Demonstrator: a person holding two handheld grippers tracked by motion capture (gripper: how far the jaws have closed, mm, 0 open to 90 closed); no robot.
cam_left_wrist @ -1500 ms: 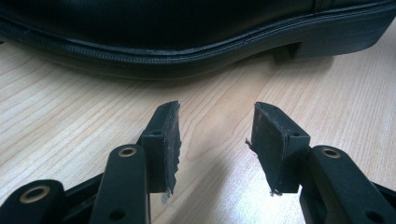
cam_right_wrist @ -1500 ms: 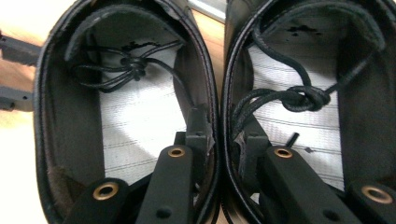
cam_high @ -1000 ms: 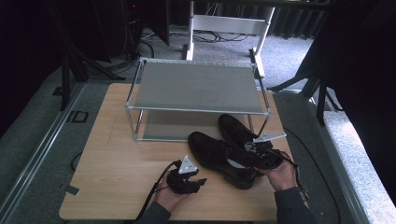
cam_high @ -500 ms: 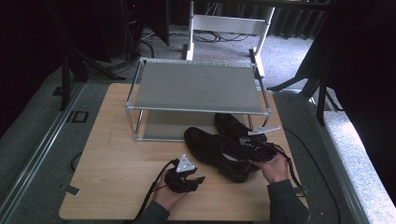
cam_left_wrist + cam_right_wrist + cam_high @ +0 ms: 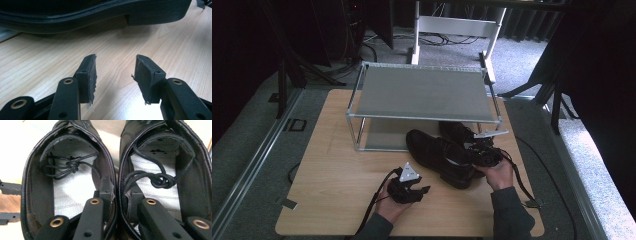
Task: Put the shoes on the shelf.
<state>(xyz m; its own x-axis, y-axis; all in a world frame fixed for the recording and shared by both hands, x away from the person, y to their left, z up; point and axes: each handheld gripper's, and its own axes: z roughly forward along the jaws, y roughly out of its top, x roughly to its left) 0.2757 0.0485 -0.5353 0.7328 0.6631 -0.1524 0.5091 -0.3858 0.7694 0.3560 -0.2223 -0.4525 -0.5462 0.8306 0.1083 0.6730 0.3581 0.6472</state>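
**Right claw pinching both shoes together at the heels**

Now, right claw [image 5: 117,195]: one jaw sits inside each shoe, clamped on the two inner walls that meet between them. Left of the claw in the right gripper view, the left shoe [image 5: 67,177], with a knotted lace lying on its pale insole. Right of the claw, the right shoe [image 5: 162,170], also with a lace knot on its insole. Both shoes run straight ahead from the jaws, toes away.

High view: the shoes [image 5: 447,152] lie on the table [image 5: 332,165] just in front of the rack [image 5: 422,95], toes pointing toward its lower shelf, heels at the right claw [image 5: 484,150]. The far shoe's toe reaches under the rack's edge.

Left claw [image 5: 115,72]: jaws spread apart, nothing between them, hovering low over bare wood. Ahead of it, close, the sole and heel of a shoe [image 5: 100,15]. From above, the left claw [image 5: 409,187] sits beside the near shoe, not touching it.
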